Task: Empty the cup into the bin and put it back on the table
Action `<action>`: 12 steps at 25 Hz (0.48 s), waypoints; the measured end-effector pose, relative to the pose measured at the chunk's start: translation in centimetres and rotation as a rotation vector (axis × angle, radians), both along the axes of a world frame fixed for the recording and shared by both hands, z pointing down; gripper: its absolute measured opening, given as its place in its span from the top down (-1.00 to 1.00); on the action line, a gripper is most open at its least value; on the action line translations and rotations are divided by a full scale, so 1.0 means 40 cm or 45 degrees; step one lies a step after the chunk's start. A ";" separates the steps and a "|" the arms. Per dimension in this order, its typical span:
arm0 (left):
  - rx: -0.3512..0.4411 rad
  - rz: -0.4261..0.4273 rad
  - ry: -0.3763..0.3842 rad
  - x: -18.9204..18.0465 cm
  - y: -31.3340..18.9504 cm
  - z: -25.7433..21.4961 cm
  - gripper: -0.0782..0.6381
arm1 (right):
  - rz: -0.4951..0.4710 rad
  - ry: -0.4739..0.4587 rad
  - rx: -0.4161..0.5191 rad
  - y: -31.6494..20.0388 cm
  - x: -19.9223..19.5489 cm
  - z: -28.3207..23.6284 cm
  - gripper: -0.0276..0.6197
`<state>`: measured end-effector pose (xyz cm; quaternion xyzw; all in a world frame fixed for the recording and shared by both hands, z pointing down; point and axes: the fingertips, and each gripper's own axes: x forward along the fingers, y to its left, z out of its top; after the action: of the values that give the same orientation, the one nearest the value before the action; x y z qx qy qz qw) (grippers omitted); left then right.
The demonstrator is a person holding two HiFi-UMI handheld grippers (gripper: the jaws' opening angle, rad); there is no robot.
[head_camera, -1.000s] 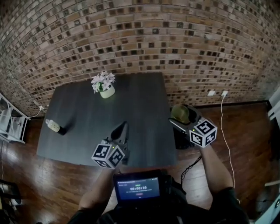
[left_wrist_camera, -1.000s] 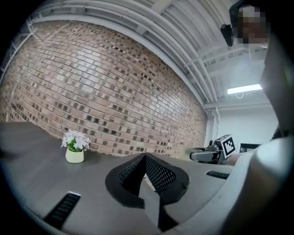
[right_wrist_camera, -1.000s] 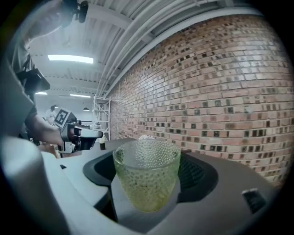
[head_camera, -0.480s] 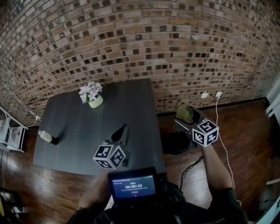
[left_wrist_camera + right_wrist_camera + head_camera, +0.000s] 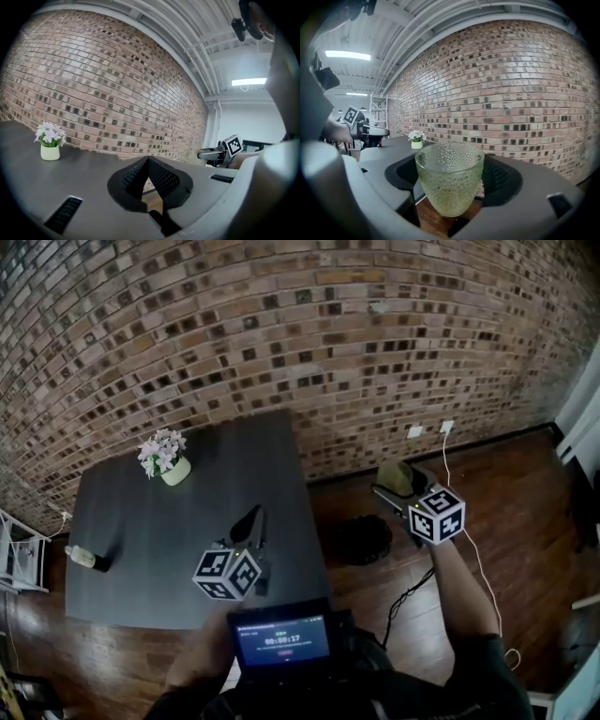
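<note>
Gripping the green glass cup (image 5: 449,180) upright, the right claw (image 5: 390,487) hangs beyond the desk's (image 5: 187,540) right edge, near the dark bin (image 5: 361,540); tipping and returning remain, I reckon. With jaws together, the left claw (image 5: 251,526) is empty.

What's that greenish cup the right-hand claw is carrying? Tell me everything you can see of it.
The cup is a pale green, see-through tumbler, glass by its look, its wall covered in small raised dots, wider at the rim than at the base. It stands upright, clamped on two opposite sides by the right gripper. It is off the table, above the wood floor. Nothing shows inside it.
</note>
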<state>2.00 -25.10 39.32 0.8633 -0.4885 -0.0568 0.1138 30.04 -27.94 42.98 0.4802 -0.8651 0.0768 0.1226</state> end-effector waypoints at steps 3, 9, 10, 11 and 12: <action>-0.009 0.049 -0.004 0.018 -0.023 0.000 0.78 | 0.057 -0.004 0.001 -0.004 0.028 -0.012 -0.29; -0.002 0.120 -0.009 0.032 -0.059 -0.012 0.78 | 0.137 -0.002 -0.033 -0.007 0.060 -0.005 -0.29; -0.004 0.127 -0.008 0.032 -0.064 -0.010 0.78 | 0.148 0.004 -0.041 -0.008 0.065 -0.003 -0.29; -0.009 0.133 -0.008 0.032 -0.068 -0.007 0.78 | 0.157 0.013 -0.048 -0.008 0.069 -0.001 -0.29; -0.015 0.137 -0.006 0.031 -0.070 -0.003 0.78 | 0.162 0.025 -0.055 -0.008 0.073 0.002 -0.29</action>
<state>3.23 -27.92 39.20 0.8877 -0.4420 -0.0456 0.1206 32.94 -28.26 43.08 0.5323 -0.8297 0.0984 0.1363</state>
